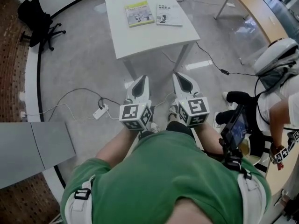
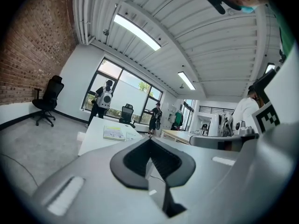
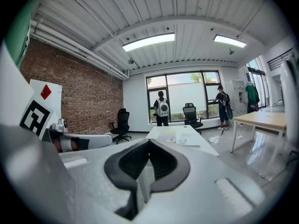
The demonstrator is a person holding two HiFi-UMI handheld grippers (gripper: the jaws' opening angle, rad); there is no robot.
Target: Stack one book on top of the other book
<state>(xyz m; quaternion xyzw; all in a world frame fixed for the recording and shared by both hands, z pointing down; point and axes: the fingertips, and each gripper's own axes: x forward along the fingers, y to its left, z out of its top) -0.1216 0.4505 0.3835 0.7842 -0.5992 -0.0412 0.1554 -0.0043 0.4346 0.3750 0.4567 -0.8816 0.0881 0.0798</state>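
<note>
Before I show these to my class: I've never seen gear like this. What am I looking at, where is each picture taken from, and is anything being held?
There is no robot here. A person holds a pair of hand-held tongs in each hand: the left tongs and the right tongs. The head view comes from a camera on the person's head, looking steeply down. The other two pictures come from cameras riding on each pair of tongs, looking along its jaws. Both pairs are shut and hold nothing. Ahead stands a white table with two books lying flat side by side: a yellow-green book and a white book. Neither is stacked on the other yet.
</note>
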